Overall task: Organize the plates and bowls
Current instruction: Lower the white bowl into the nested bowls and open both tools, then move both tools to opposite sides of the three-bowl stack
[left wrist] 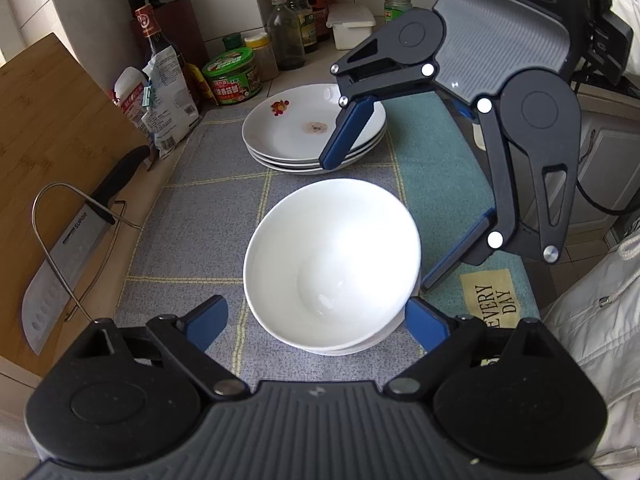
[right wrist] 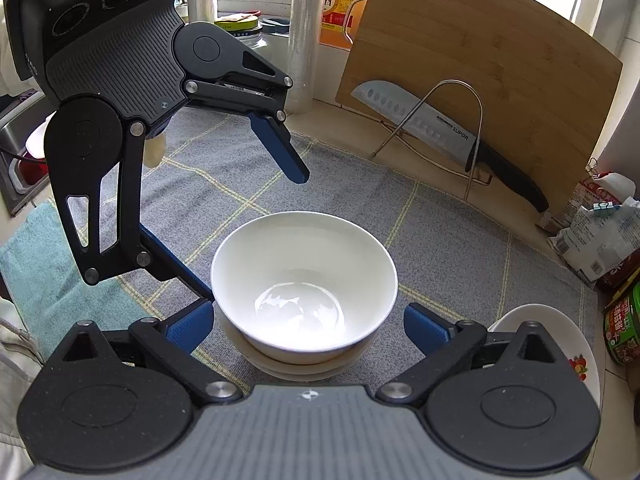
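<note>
A stack of white bowls (left wrist: 332, 256) (right wrist: 304, 272) sits on the grey checked mat (left wrist: 200, 220), the top bowl slightly tilted in the ones under it. My left gripper (left wrist: 318, 322) straddles the stack from the near side, open, its blue pads beside the bowls without pressing them. My right gripper (right wrist: 308, 326) straddles the same stack from the opposite side, jaws wide and open. Each gripper shows in the other's view: the right gripper (left wrist: 400, 196) and the left gripper (right wrist: 230, 208). Beyond the bowls in the left wrist view stands a stack of white plates (left wrist: 296, 128) with a flower print, also in the right wrist view (right wrist: 584, 360).
A wooden cutting board (left wrist: 48, 120) (right wrist: 480, 60) leans at the wall with a cleaver (left wrist: 68, 248) (right wrist: 452, 132) in a wire rack. Jars, bottles and bags (left wrist: 232, 76) crowd the back of the counter. A teal towel (left wrist: 436, 152) lies beside the mat.
</note>
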`<act>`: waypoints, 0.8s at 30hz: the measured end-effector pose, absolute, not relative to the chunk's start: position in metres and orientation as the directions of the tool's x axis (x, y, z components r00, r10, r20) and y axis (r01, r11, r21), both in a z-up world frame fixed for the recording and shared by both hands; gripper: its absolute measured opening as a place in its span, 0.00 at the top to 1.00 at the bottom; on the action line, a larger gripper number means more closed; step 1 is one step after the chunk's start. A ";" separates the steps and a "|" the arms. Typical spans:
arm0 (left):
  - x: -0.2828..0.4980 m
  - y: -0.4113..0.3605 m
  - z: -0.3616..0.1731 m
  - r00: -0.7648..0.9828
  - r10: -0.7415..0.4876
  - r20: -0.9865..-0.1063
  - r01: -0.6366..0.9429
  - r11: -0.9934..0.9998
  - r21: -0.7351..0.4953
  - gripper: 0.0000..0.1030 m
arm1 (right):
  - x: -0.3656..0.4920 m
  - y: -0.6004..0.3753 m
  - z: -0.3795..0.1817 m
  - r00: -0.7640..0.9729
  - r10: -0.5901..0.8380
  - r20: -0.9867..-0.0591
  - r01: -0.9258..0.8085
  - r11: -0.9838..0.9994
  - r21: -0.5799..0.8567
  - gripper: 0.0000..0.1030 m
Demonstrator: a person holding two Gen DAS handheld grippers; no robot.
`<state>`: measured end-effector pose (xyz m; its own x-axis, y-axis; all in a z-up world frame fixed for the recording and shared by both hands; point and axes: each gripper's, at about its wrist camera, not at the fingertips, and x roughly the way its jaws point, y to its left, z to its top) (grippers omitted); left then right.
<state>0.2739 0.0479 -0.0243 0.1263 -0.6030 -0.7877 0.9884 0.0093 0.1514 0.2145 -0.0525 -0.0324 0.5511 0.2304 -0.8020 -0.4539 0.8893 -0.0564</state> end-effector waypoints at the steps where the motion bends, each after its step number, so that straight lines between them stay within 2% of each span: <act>1: 0.273 0.051 -0.022 0.130 -0.611 -0.781 0.989 0.025 0.146 0.07 | 0.213 -0.053 -0.032 0.556 0.229 -0.799 -0.453 0.890 -0.060 0.00; 4: 0.272 0.065 -0.013 0.148 -0.645 -0.750 0.989 0.107 0.103 0.03 | 0.209 -0.055 -0.033 0.560 0.234 -0.795 -0.451 0.891 -0.055 0.00; 14: 0.250 0.086 -0.021 0.261 -0.628 -0.733 0.941 0.336 0.046 0.03 | 0.191 -0.063 -0.026 0.611 0.317 -0.725 -0.490 0.871 -0.032 0.00; 24: 0.231 0.096 -0.028 0.325 -0.638 -0.698 0.856 0.512 -0.068 0.03 | 0.187 -0.062 -0.030 0.589 0.386 -0.710 -0.539 0.843 0.011 0.00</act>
